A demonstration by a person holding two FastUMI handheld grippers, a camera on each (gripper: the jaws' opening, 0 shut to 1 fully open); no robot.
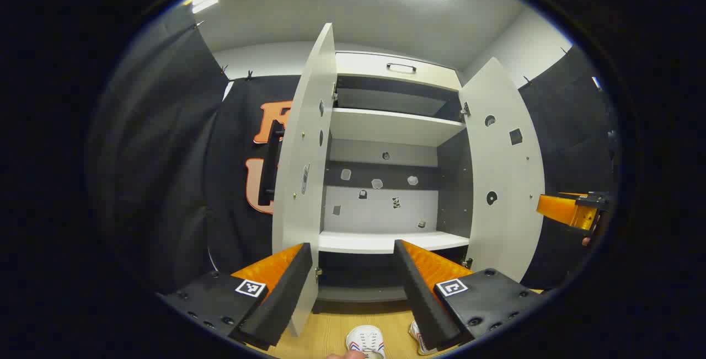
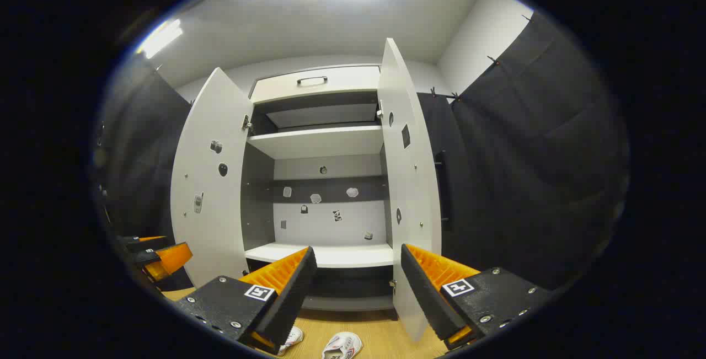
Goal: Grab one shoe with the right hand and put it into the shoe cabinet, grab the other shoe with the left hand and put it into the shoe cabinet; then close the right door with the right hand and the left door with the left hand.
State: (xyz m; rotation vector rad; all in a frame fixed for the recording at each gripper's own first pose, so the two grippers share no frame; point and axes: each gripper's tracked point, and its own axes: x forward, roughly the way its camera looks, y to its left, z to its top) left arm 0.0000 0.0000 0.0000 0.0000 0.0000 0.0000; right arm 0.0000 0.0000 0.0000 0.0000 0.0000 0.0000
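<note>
Two shoes on the wood floor (image 1: 331,331) before the cabinet (image 1: 386,127), both cut off by the lower edge: one shoe (image 1: 365,341) between the left claw's fingers in the left gripper view, the other shoe (image 1: 417,337) half hidden behind the nearer finger (image 1: 419,293). Seen again in the right gripper view as one shoe (image 2: 343,344) and another (image 2: 291,338) tucked behind a finger (image 2: 287,298). No brand legible; red and blue marks on white uppers. Small stickers on the cabinet's back panel too small to read.

Left door (image 1: 300,182) and right door (image 1: 504,171) both wide open, shelves bare. Square coded tags on both claws.

Left claw (image 1: 353,287) spread apart, grasping nothing, raised and aimed at the cabinet. Right claw (image 2: 356,293) likewise released, level, facing the lower shelf (image 2: 325,254). Right claw also at the far right edge of the left gripper view (image 1: 573,210), partly cut off.
</note>
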